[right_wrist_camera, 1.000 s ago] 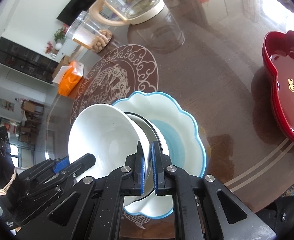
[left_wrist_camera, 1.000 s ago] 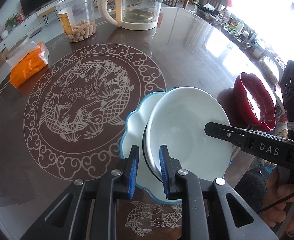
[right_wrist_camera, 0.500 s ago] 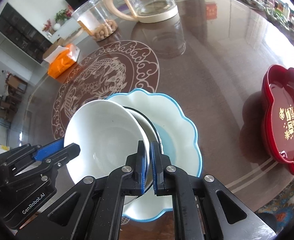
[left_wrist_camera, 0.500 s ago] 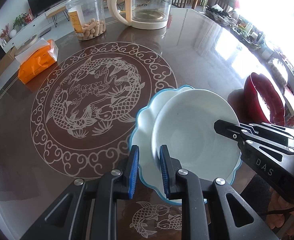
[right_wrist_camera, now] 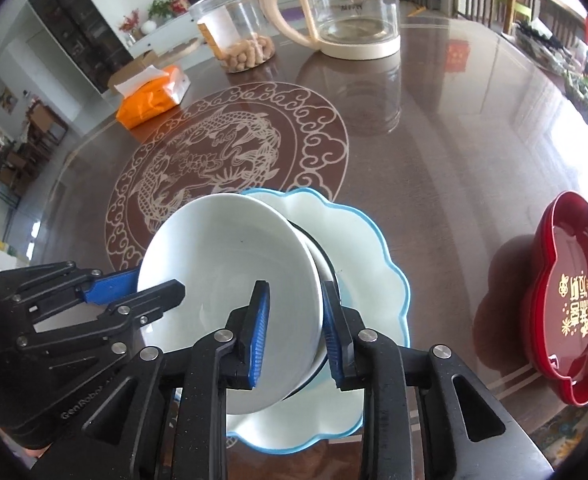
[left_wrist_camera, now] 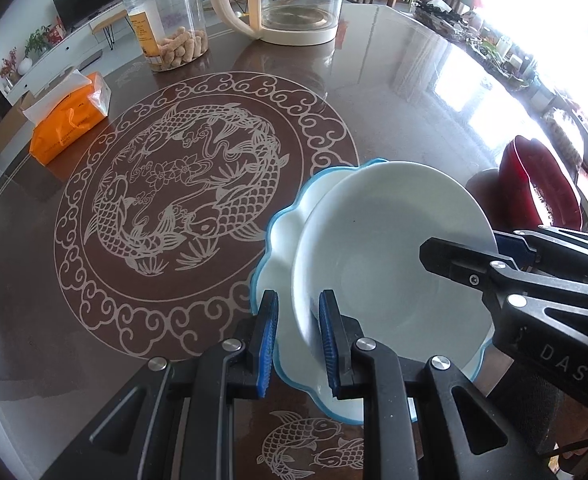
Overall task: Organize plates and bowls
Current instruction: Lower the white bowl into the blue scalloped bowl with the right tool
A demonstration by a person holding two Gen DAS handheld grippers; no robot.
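A white bowl [left_wrist_camera: 386, 248] [right_wrist_camera: 221, 248] leans tilted inside a blue-rimmed scalloped plate [left_wrist_camera: 281, 232] [right_wrist_camera: 358, 248] on the brown table. My left gripper [left_wrist_camera: 298, 296] [right_wrist_camera: 155, 282] is shut on the bowl's near-left rim, one finger inside and one outside. My right gripper [right_wrist_camera: 294, 286] [left_wrist_camera: 462, 242] straddles the opposite rim. Its jaws are opening, the rim stands between them, and the pads do not press on it. The bowl's dark foot shows beside the right outer pad. A stack of red flower-shaped trays [right_wrist_camera: 566, 292] [left_wrist_camera: 534, 188] lies to the right.
At the back of the table [left_wrist_camera: 394, 92] stand a glass kettle [left_wrist_camera: 298, 0] and a clear jar of snacks [left_wrist_camera: 169, 20]. An orange tissue pack [left_wrist_camera: 69, 124] lies at the left. A fish medallion pattern [left_wrist_camera: 189, 208] fills the table's middle.
My right gripper's jaws, clamped on the bowl's rim before, have parted, and that gripper has rolled. The bowl has settled lower into the plate. The left grip is unchanged.
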